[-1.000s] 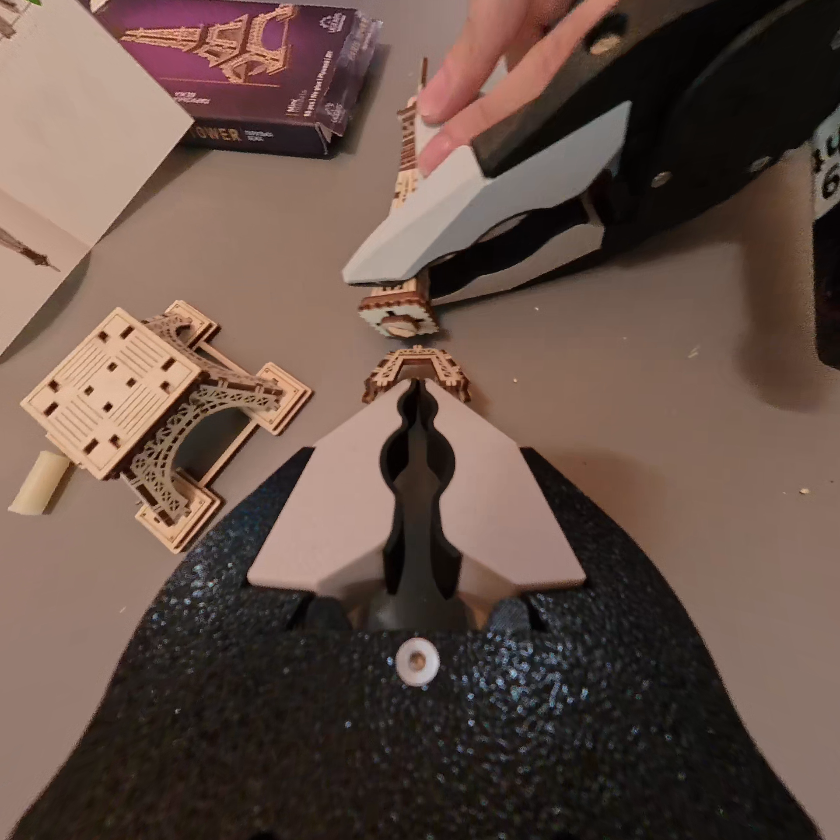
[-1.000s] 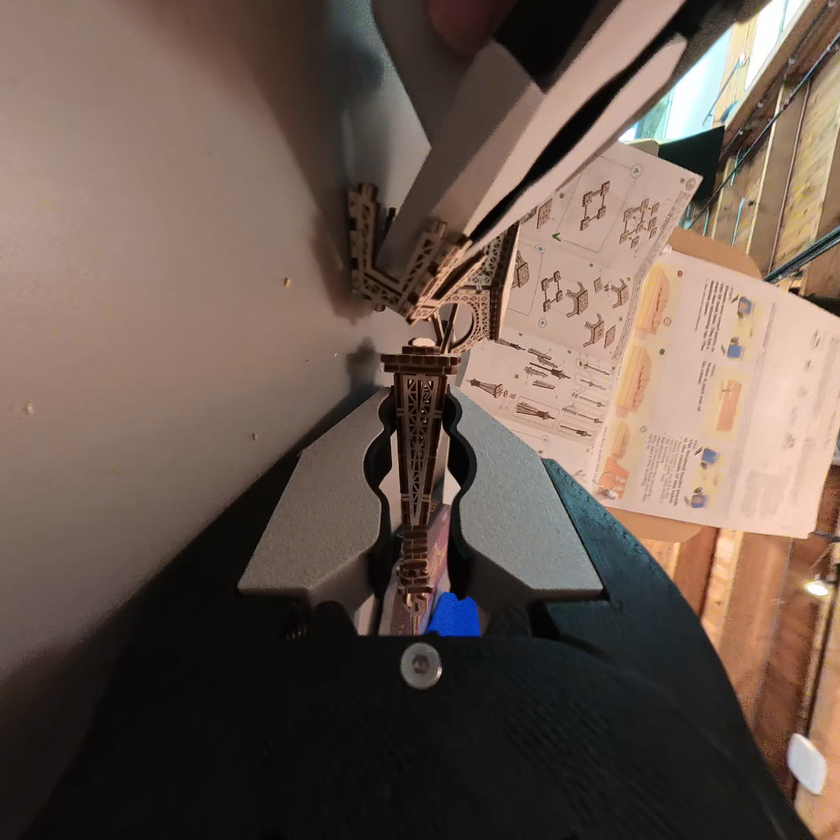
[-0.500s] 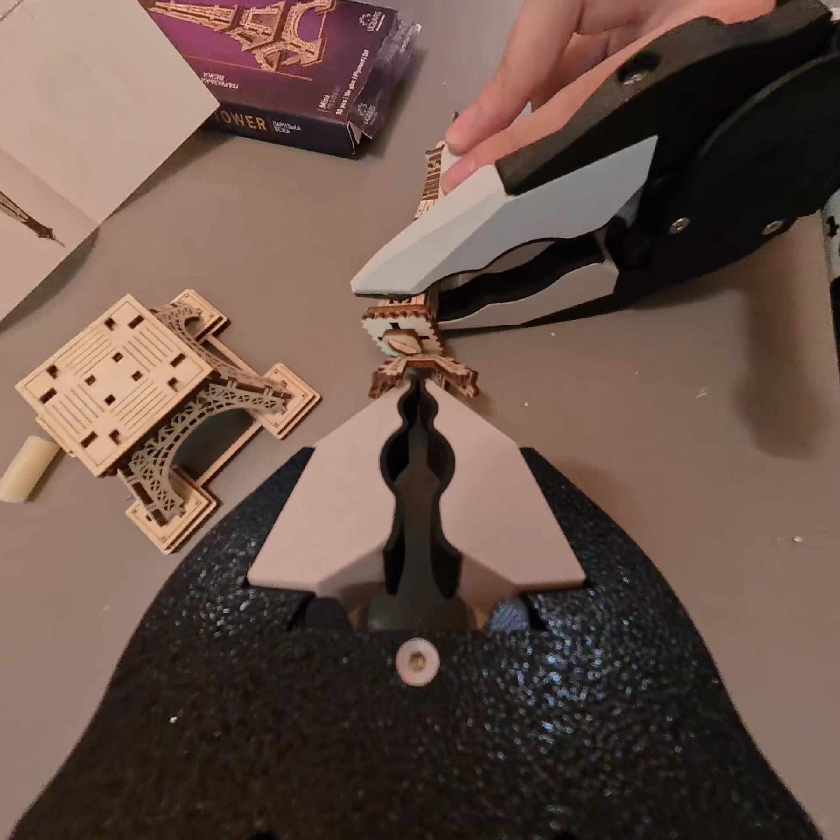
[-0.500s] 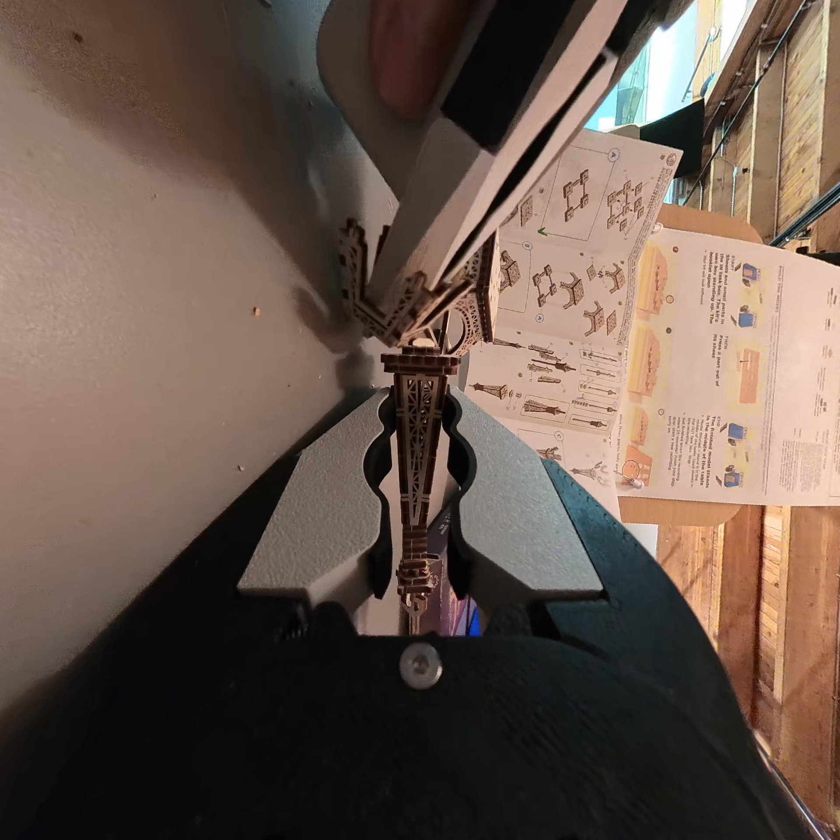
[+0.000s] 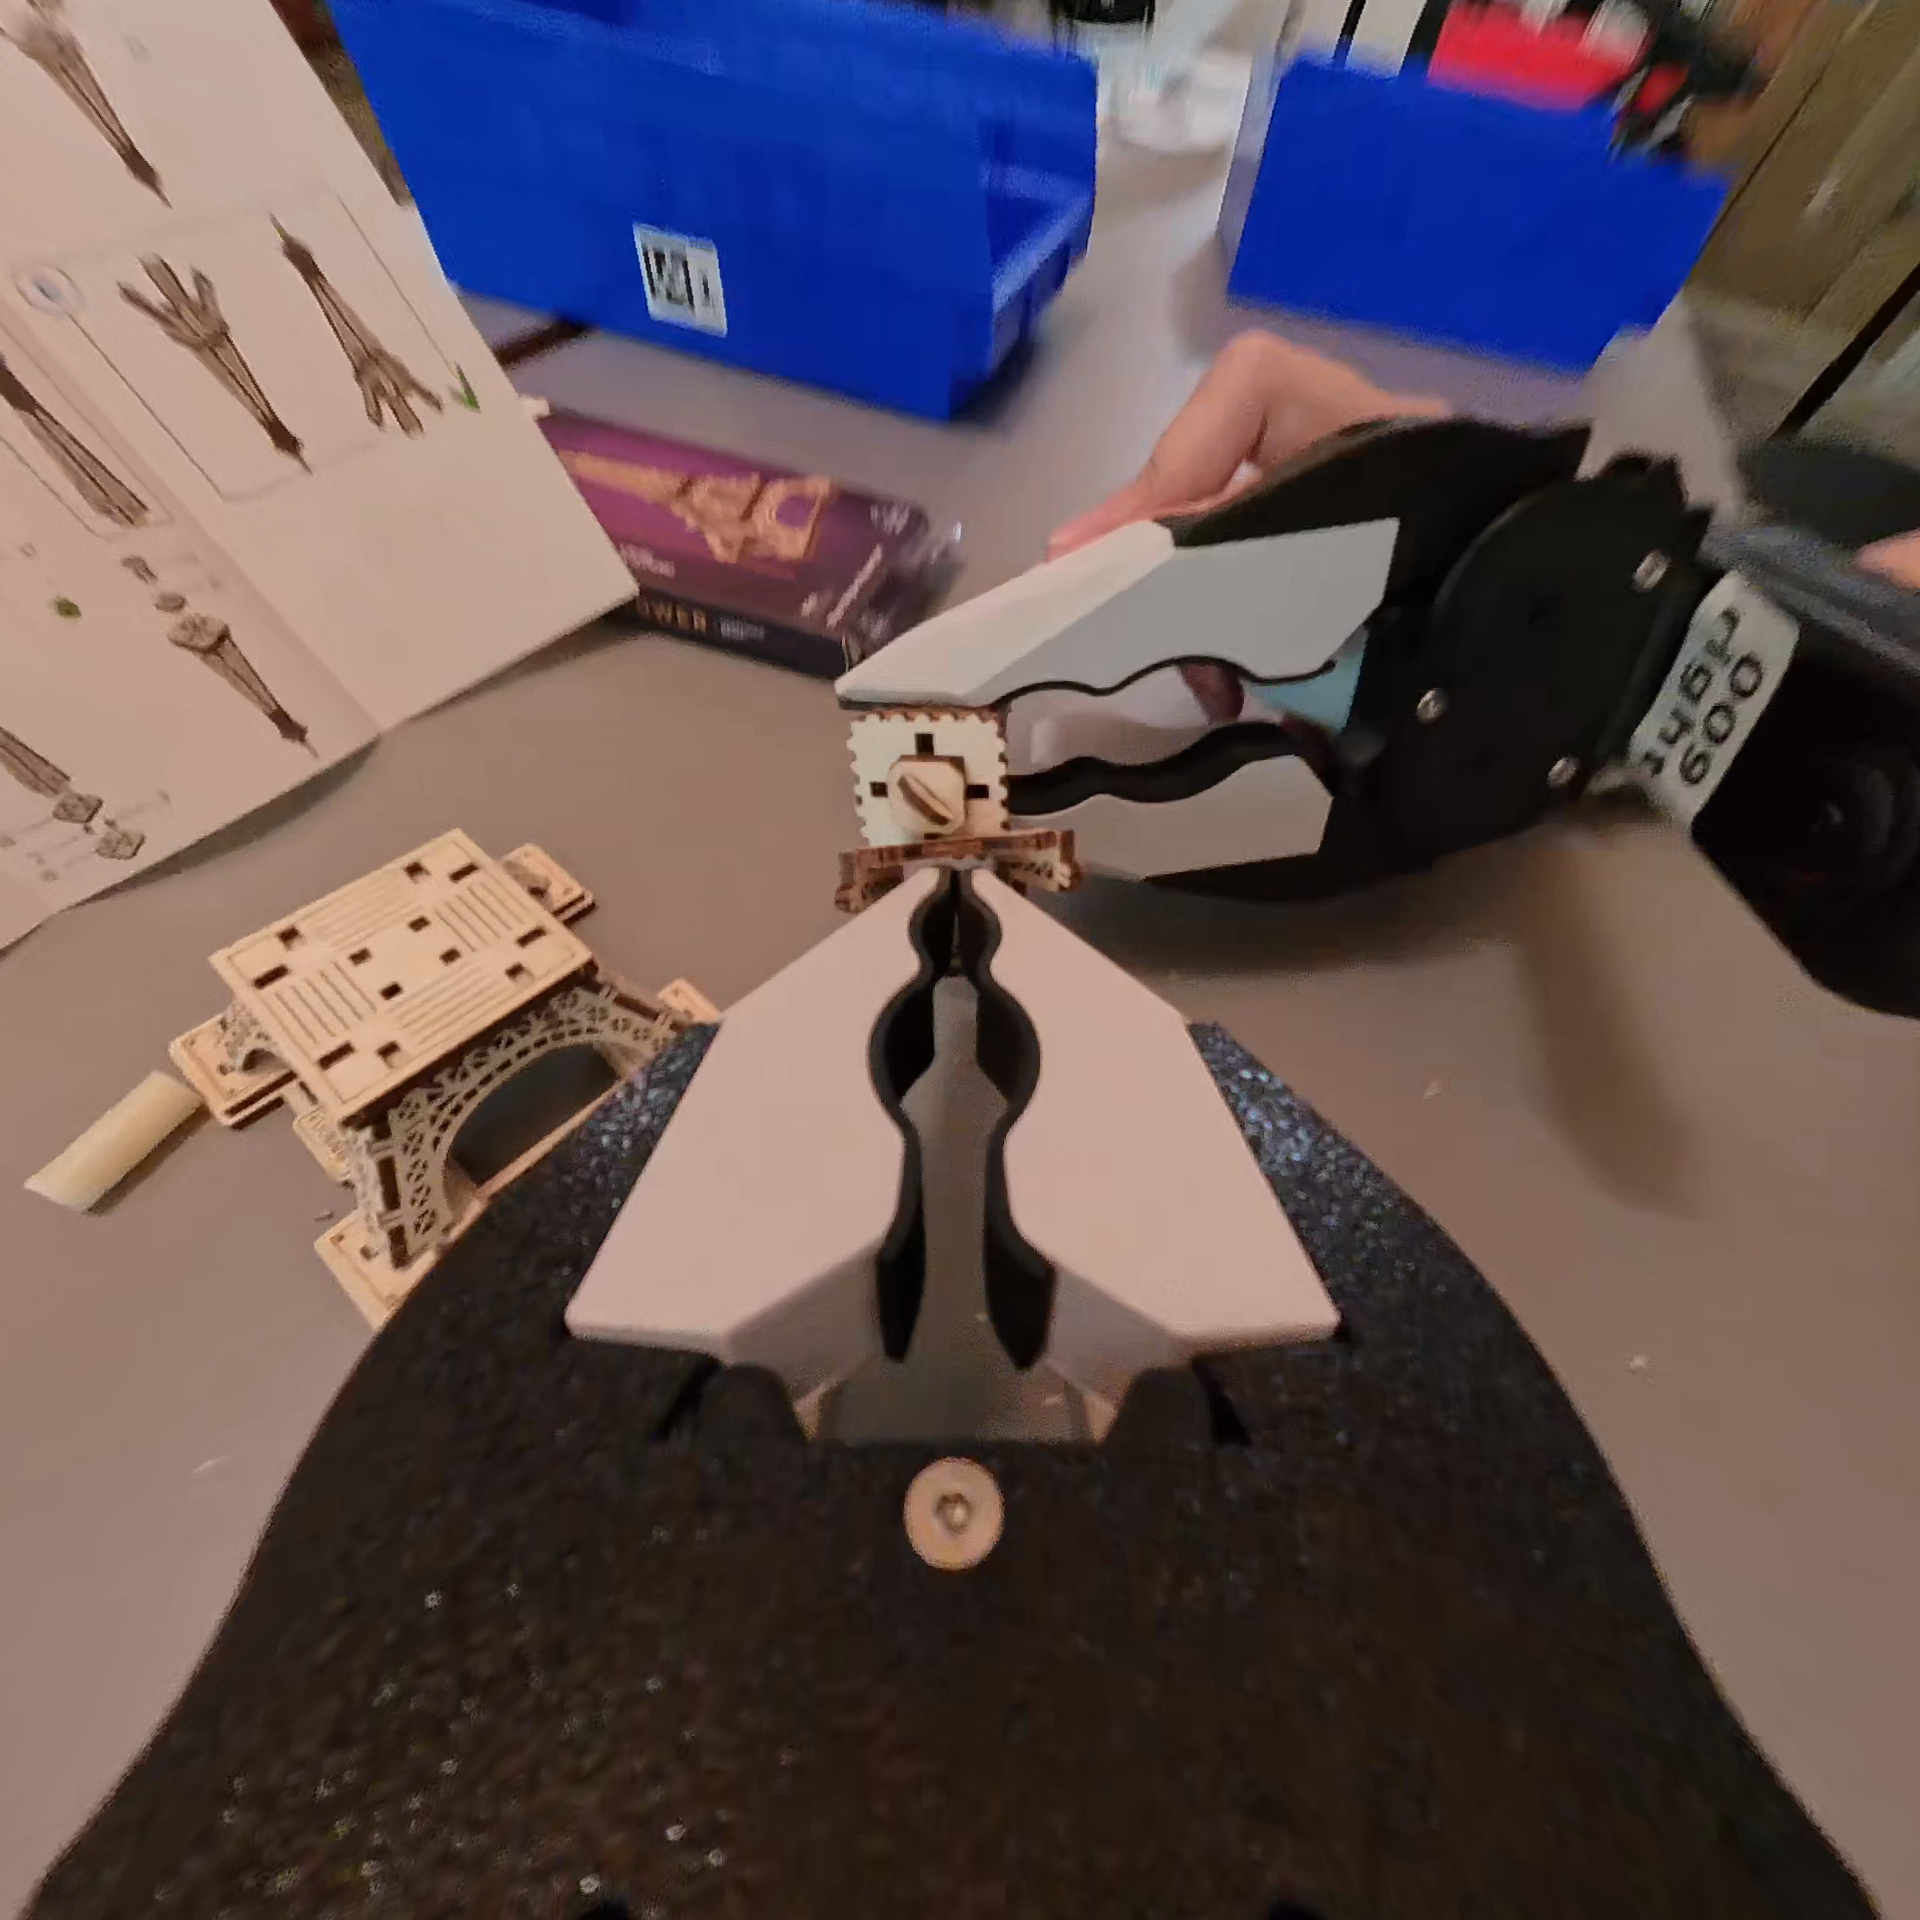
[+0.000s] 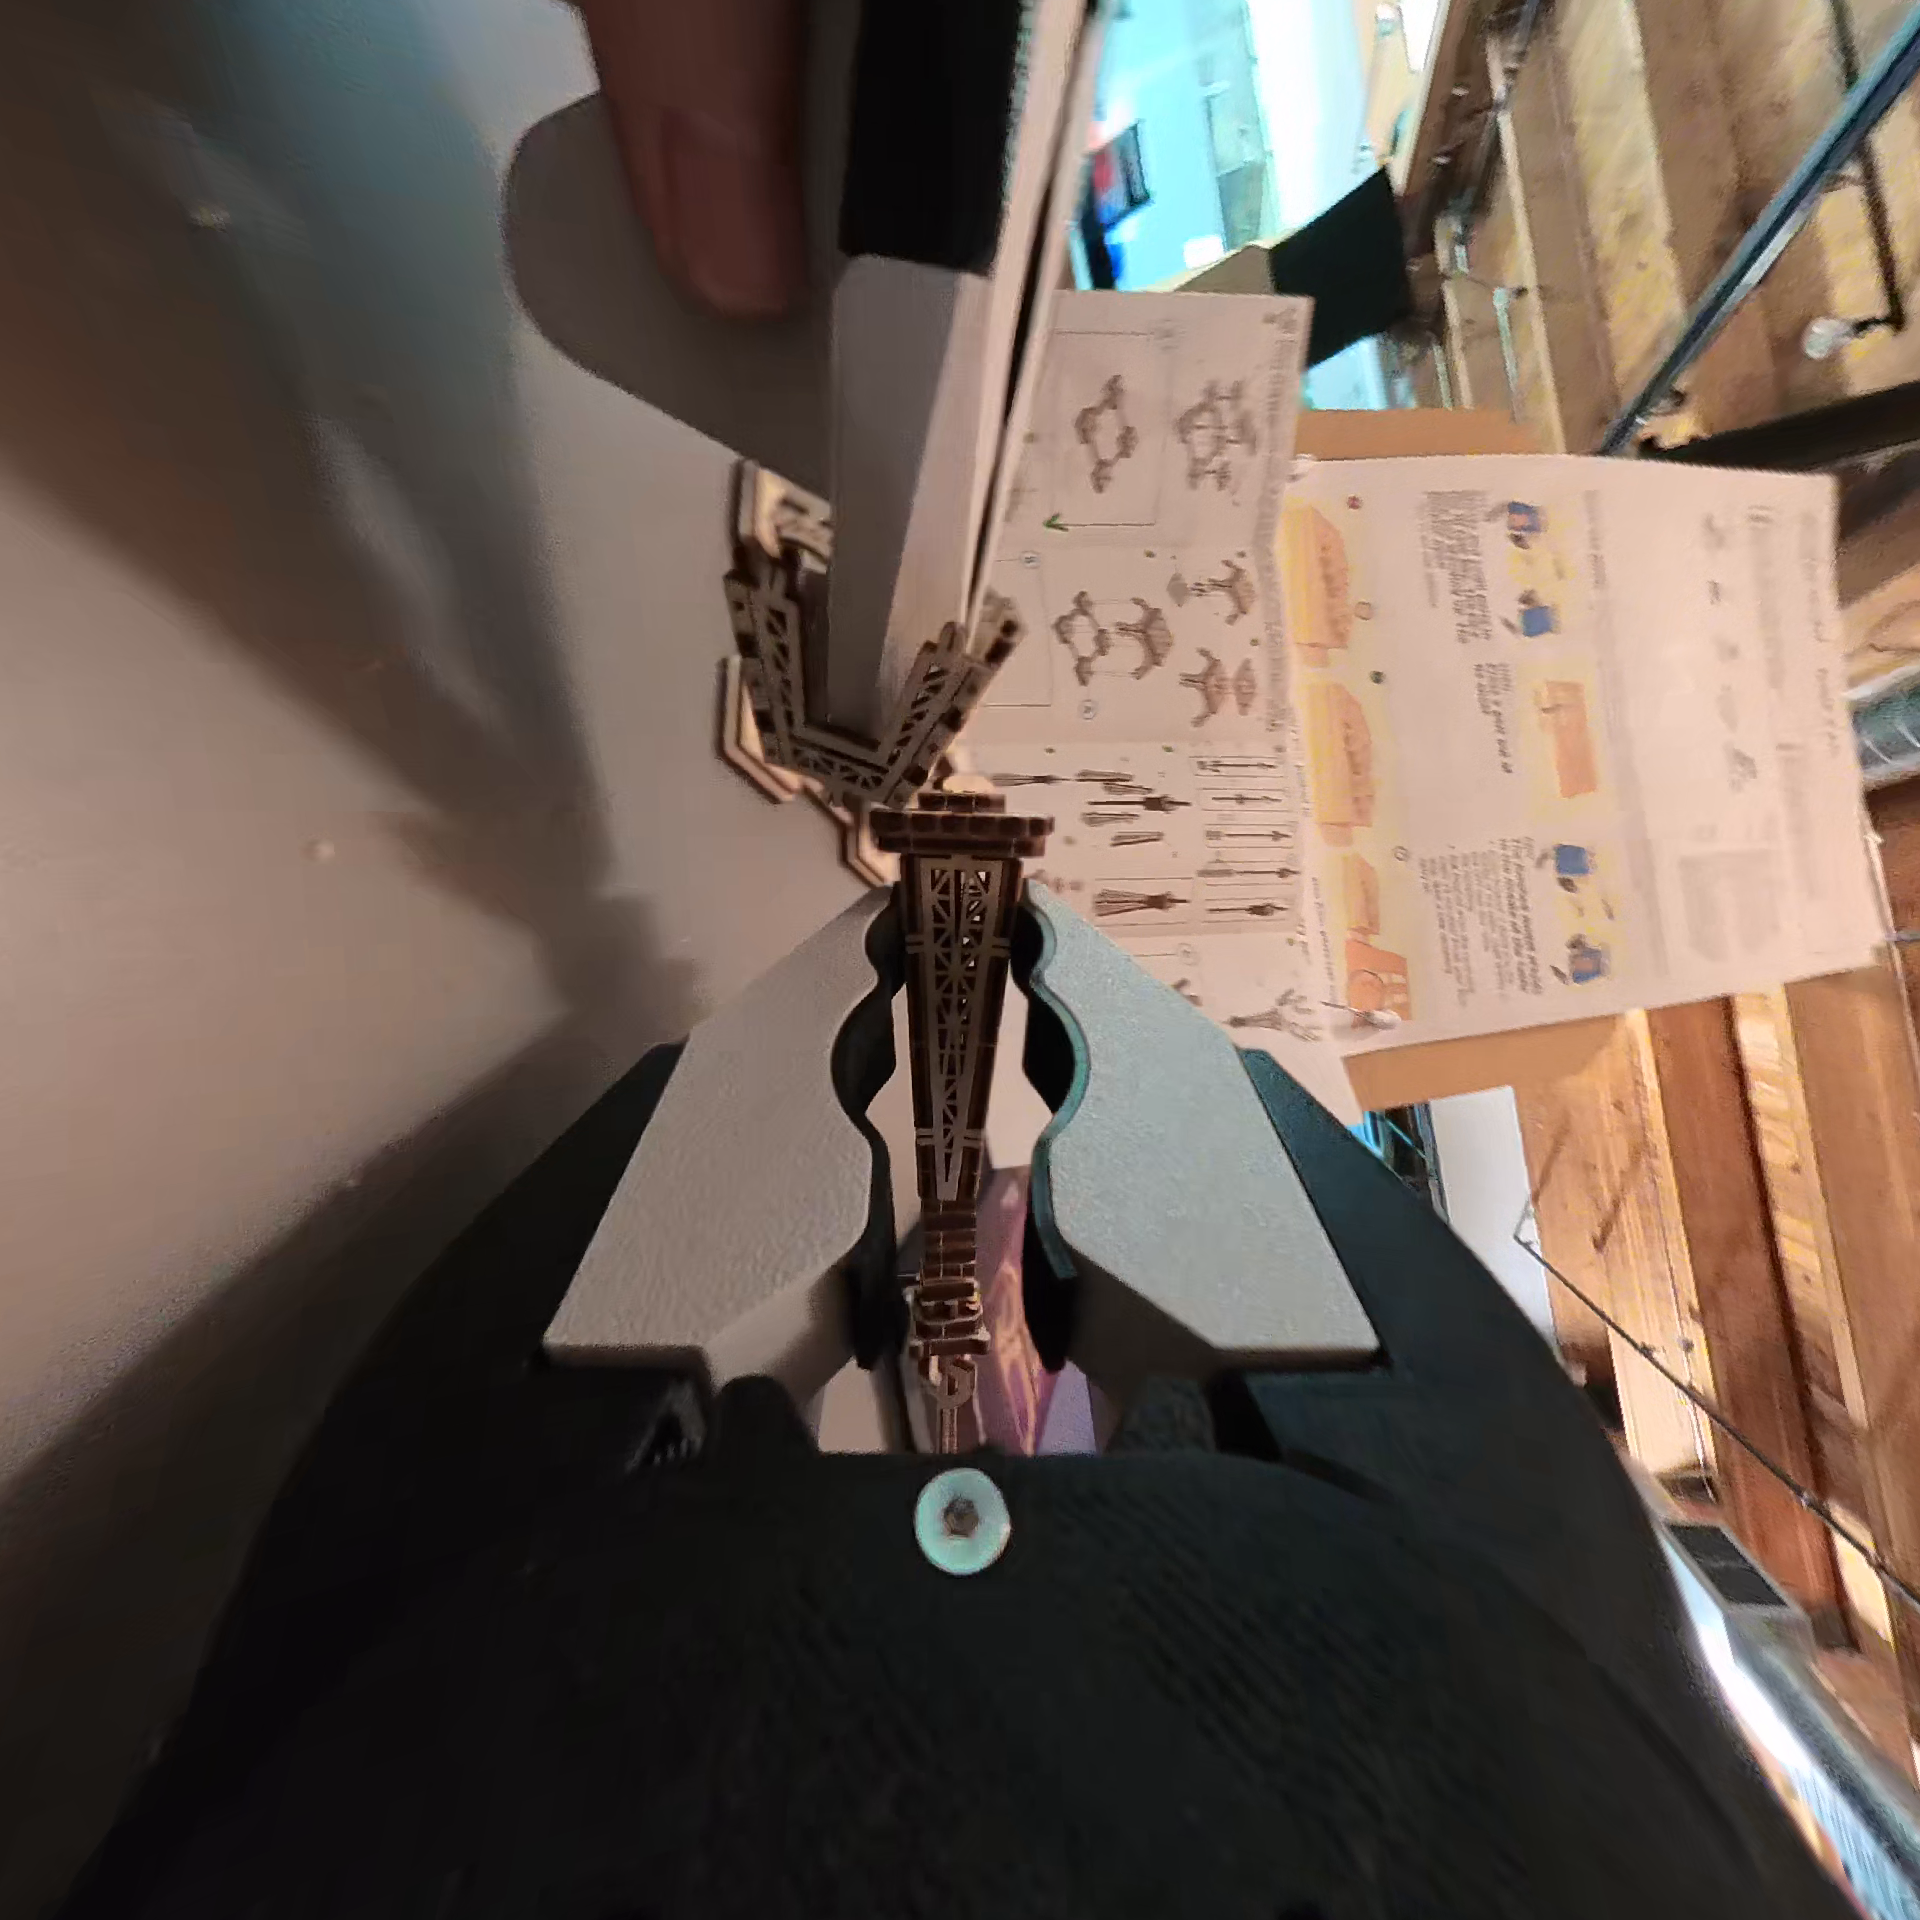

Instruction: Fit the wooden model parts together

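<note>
My left gripper (image 5: 951, 883) is shut on a small arched wooden middle section (image 5: 956, 864), held at its tips above the grey table. My right gripper (image 5: 997, 753) comes in from the right, shut on the slim wooden spire; its square base end (image 5: 928, 779) sits directly on top of the middle section. In the right wrist view the spire (image 6: 951, 1018) lies lengthwise between the right gripper's fingers (image 6: 769, 1091), and its wide end meets the legged middle section (image 6: 821, 727) under the left gripper's fingers (image 6: 914, 499). The wide tower base (image 5: 416, 997) lies on the table to the left.
An open instruction sheet (image 5: 208, 468) and a purple box (image 5: 758, 561) lie at the back left. Two blue bins (image 5: 727, 177) (image 5: 1455, 208) stand behind. A short cream stick (image 5: 109, 1143) lies left of the tower base. A hand (image 5: 1226, 436) rests on the right gripper. The grippers are tip to tip, or close to it. The short cream stick (image 5: 109, 1143) is about equally far from each gripper, around 15 cm.
Both grippers have risen and tilted up, bringing the bins into view. The gap between the spire's base end and the middle section has closed; they now meet.
</note>
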Action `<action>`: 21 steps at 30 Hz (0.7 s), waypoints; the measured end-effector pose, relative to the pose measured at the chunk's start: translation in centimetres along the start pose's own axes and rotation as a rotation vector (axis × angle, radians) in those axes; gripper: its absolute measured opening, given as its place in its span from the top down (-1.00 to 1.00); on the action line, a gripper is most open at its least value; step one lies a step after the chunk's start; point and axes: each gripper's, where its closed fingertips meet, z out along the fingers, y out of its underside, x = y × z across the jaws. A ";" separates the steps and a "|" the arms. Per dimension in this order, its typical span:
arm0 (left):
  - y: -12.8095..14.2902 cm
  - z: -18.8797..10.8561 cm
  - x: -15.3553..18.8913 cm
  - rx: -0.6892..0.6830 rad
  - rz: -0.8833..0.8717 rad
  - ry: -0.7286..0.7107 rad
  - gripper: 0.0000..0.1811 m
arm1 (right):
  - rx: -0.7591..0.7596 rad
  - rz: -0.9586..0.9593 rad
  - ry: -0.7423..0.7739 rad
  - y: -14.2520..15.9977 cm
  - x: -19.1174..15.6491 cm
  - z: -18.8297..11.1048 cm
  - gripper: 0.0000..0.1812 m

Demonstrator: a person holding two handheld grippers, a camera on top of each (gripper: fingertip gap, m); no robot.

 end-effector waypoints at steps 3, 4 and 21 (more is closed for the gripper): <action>-2.2 -0.9 0.5 0.171 -0.100 0.064 1.00 | -0.009 0.011 0.064 -0.7 2.2 -0.5 0.81; -3.1 -1.4 0.8 0.244 -0.140 0.098 1.00 | -0.013 0.014 0.079 -1.0 3.0 -0.7 0.81; -10.9 -12.0 2.4 0.947 -0.409 0.525 1.00 | 0.024 -0.061 0.189 -8.0 11.5 -2.5 0.81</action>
